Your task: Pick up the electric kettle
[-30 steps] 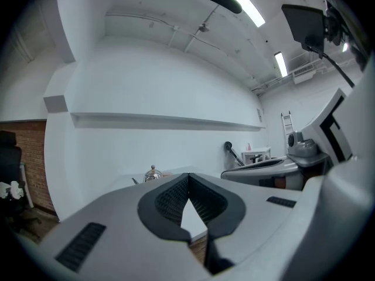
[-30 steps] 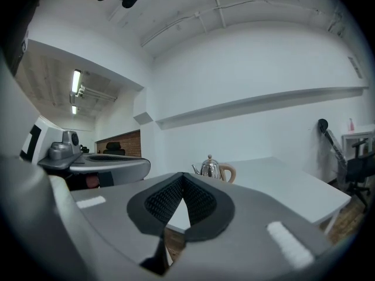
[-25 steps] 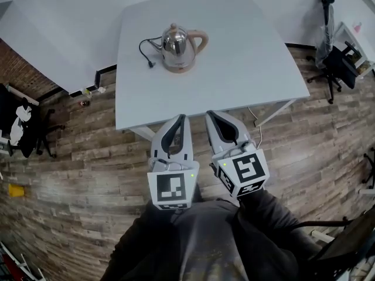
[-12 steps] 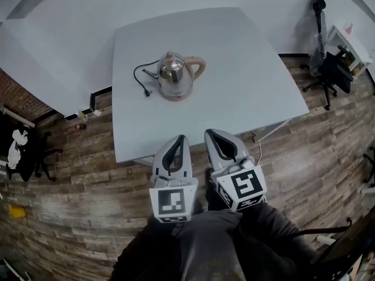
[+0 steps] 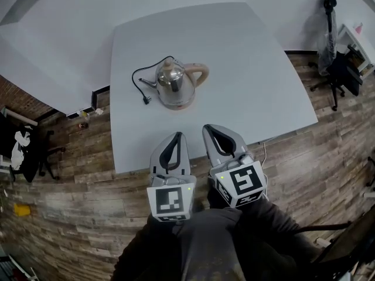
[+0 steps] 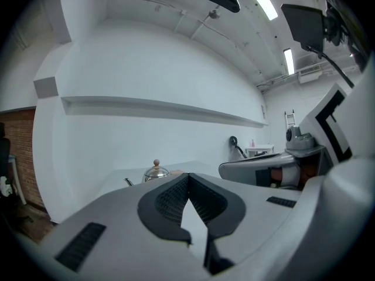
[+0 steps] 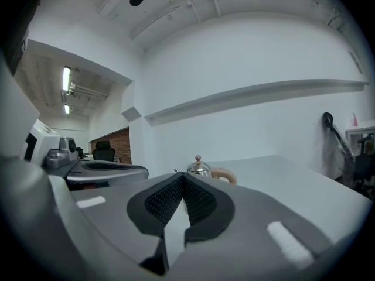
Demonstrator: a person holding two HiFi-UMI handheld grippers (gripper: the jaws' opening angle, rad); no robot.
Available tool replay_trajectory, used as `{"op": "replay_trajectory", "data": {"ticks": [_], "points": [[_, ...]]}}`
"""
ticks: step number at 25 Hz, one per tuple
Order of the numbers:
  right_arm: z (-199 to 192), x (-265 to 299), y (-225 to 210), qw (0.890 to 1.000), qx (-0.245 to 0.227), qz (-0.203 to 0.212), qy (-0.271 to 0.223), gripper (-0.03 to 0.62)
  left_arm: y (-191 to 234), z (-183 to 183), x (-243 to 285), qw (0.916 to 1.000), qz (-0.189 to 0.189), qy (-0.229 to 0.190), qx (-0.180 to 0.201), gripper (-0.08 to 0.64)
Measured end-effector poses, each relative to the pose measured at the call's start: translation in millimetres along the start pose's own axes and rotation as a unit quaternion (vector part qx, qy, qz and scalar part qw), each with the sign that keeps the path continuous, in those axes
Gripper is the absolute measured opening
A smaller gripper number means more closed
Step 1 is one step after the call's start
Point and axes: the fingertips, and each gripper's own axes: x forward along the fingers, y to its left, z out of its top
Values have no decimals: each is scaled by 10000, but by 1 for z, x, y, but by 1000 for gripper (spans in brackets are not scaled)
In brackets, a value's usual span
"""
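Note:
A steel electric kettle [image 5: 172,84] with a beige handle on its right and a beige base stands on the white table [image 5: 263,69], left of the middle, its black cord [image 5: 140,81] looped to its left. My left gripper [image 5: 178,134] and right gripper [image 5: 208,127] reach just over the table's near edge, side by side, both shut and empty, well short of the kettle. In the left gripper view the kettle [image 6: 156,172] peeks over the shut gripper [image 6: 188,174]. The right gripper view shows the kettle [image 7: 200,168] beyond that gripper [image 7: 182,175].
The table stands on a wood plank floor [image 5: 70,204] against a white wall. Black office chairs [image 5: 338,69] stand at the far right, and another black chair [image 5: 23,148] at the far left. A thin cable [image 5: 263,152] hangs under the table's near right corner.
Both grippers have come forward from over the floor to the table's near edge, still shut. The kettle sits lower in the head view, closer to them.

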Motion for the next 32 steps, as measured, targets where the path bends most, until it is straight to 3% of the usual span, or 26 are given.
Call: {"op": "replay_trajectory", "data": {"ticks": [8, 15, 23, 32], "points": [[2, 44, -25, 9995, 76, 313, 79, 2, 15, 1, 44, 9995, 224, 219, 39, 2], [11, 77, -42, 9976, -36, 688, 74, 2, 31, 6, 74, 9976, 688, 48, -60, 2], [10, 105, -56, 9974, -97, 708, 63, 2, 53, 7, 99, 9970, 768, 36, -109, 2], [-49, 140, -75, 9989, -171, 416, -107, 2, 91, -55, 128, 9962, 836, -116, -195, 2]]}}
